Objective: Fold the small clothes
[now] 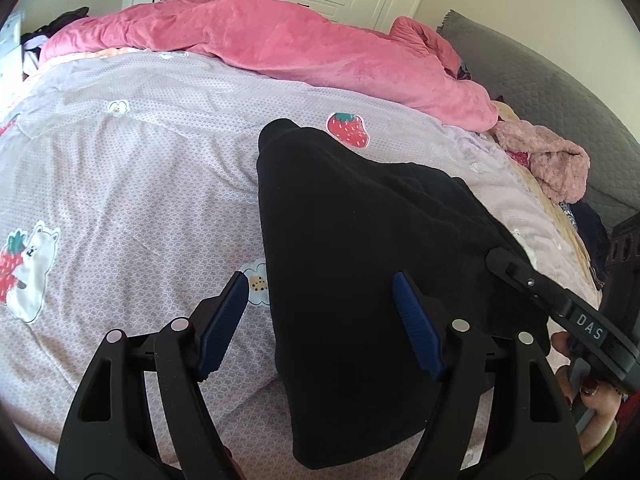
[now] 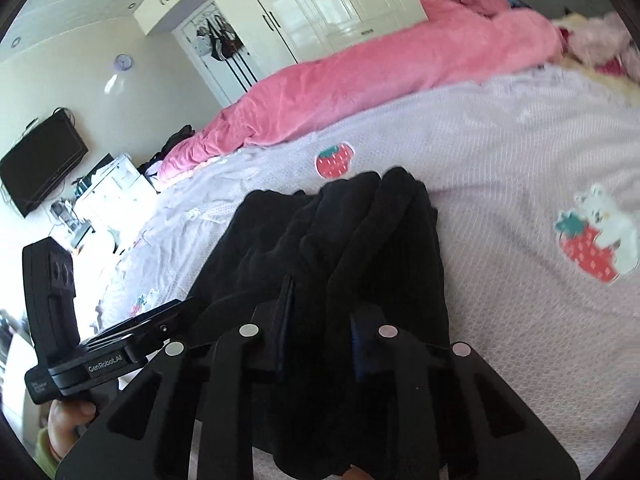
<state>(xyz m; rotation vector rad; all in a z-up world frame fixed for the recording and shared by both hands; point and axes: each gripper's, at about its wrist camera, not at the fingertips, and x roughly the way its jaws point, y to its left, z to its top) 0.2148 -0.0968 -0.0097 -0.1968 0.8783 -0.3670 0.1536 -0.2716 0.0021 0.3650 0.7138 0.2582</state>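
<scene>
Lilac bed sheet point(image 1: 120, 184) printed with strawberries and bears, spread over the bed; pink blanket point(image 1: 280, 48) heaped along the far edge, white wardrobe point(image 2: 320, 4) behind. Black garment point(image 1: 360, 240) lying bunched on the sheet, running from 12 o'clock down toward 6 in the left wrist view. Left gripper point(image 1: 320, 312) released, fingers spread wide, one blue pad on the cloth, the other over bare sheet at 9 o'clock. Right gripper point(image 2: 320, 332) clenched on a thick fold of the garment, entering the left view at 4 o'clock.
</scene>
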